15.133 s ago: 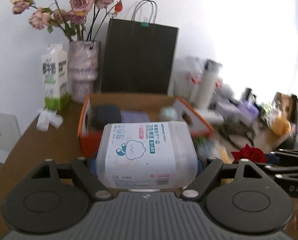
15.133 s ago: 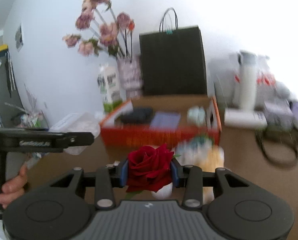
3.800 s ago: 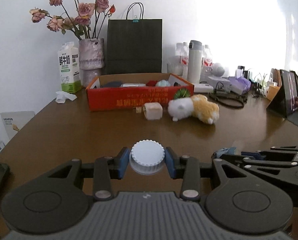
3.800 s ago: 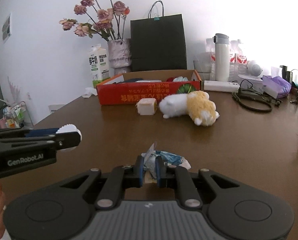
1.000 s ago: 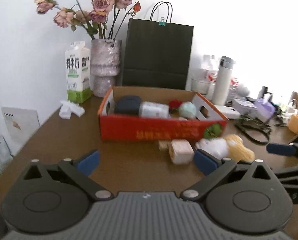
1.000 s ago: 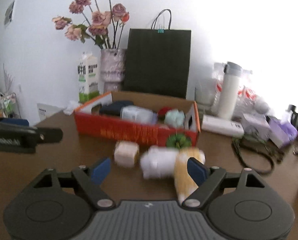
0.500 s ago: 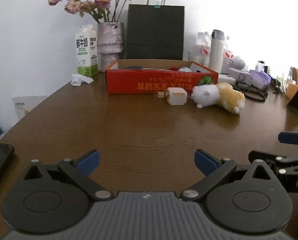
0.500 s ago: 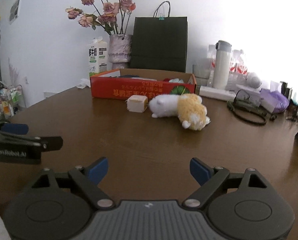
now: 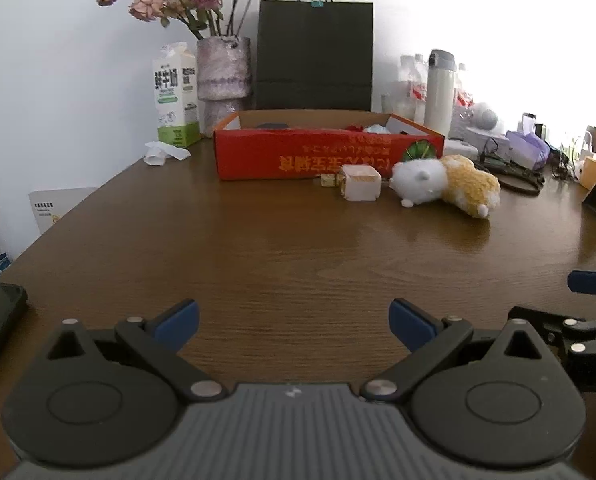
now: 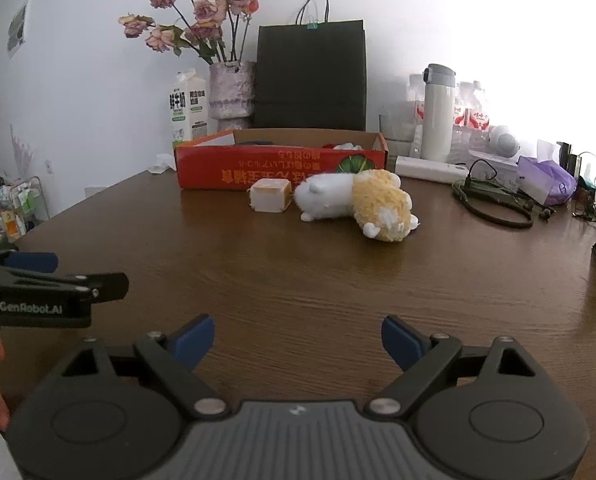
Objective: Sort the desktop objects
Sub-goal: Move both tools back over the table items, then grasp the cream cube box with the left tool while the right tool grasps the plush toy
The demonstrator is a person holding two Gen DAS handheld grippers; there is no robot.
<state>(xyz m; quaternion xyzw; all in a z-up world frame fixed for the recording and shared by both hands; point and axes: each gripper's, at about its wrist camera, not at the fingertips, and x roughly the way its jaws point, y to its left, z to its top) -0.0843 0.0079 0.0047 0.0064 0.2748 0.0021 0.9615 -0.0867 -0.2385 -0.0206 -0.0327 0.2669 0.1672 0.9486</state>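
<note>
Both tongs released, empty: left gripper (image 9: 293, 322), right gripper (image 10: 298, 338). Plush toy (image 10: 354, 199) likely soft, light; pinch across body. Small box (image 10: 269, 196) probably stiff; grip flat sides.

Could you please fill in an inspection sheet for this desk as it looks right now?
Surface: brown wooden table, bare near the claws.
Job's things: red box holding items; plush toy and small carton lying in front of it.
Clutter: milk carton, vase, black bag, flask.
Claws: left claw and right claw both open, empty.
Cables: black cable at right.
Surroundings: white wall.
</note>
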